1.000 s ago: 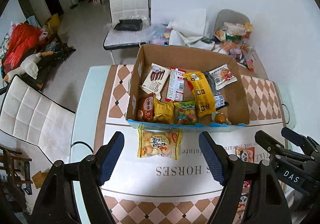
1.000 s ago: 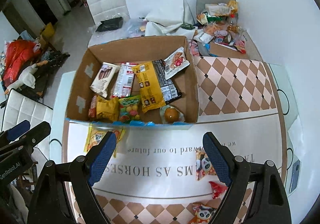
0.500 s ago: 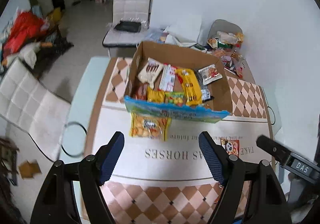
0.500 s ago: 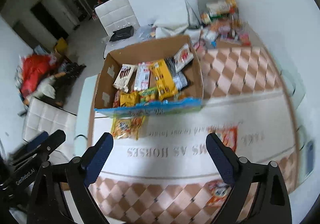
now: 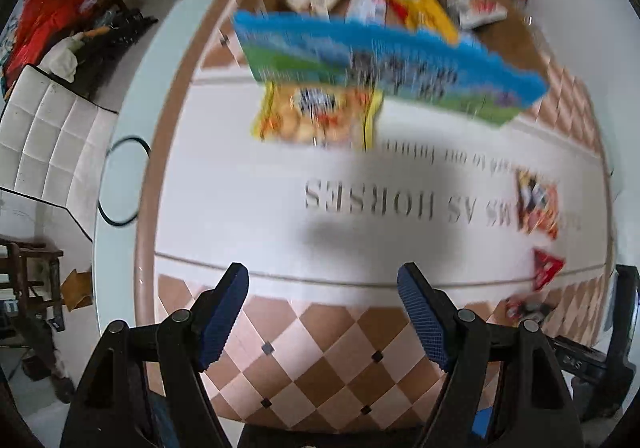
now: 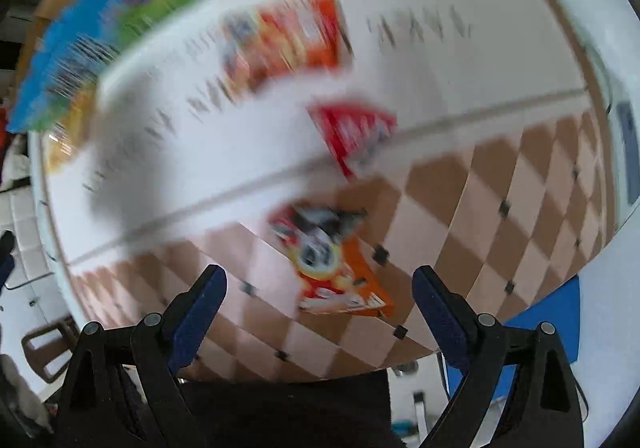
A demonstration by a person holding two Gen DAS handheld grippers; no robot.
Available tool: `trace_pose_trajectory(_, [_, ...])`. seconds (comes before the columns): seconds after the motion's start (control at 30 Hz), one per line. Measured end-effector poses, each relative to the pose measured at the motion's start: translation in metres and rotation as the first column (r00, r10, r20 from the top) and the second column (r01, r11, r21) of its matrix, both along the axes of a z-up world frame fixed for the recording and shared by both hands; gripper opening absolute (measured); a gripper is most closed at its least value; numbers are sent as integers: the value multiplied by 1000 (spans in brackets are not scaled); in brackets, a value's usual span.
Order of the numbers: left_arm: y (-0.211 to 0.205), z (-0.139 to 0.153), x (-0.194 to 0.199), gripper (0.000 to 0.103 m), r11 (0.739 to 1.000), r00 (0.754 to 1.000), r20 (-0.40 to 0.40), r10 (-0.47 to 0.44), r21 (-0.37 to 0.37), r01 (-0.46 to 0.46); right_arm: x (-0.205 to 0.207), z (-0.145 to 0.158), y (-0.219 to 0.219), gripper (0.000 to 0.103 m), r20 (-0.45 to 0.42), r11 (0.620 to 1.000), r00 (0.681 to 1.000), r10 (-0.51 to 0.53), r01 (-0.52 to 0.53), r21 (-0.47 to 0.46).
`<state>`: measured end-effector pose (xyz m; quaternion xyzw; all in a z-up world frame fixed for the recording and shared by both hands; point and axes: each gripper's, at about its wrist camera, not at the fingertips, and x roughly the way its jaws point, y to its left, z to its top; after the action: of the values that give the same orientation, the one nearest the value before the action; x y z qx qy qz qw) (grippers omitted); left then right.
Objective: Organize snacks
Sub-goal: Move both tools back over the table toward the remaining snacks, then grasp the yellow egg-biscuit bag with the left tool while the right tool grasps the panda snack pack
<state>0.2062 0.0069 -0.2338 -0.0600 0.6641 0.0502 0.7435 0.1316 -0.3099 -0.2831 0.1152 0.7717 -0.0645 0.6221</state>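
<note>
The right gripper (image 6: 319,300), jaws apart and empty, pointed down at an orange panda snack packet (image 6: 334,268) lying on the checked tablecloth (image 6: 500,207), centre-bottom of frame, between its fingertips.

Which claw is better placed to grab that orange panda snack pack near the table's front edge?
The right claw. It stands open with the orange panda pack lying just ahead between its fingers. The left claw is over bare tablecloth, with that pack well off to its right.
</note>
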Motion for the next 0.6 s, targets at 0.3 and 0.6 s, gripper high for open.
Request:
trace_pose_trajectory(0.3, [6, -27, 13, 76, 999, 995, -91, 42, 3, -42, -9, -55, 15, 57, -53, 992, 992, 117, -119, -35])
trace_pose_trajectory(0.6, [39, -56, 103, 76, 994, 981, -169, 93, -39, -101, 26, -44, 40, 38, 24, 983, 988, 153, -155, 100])
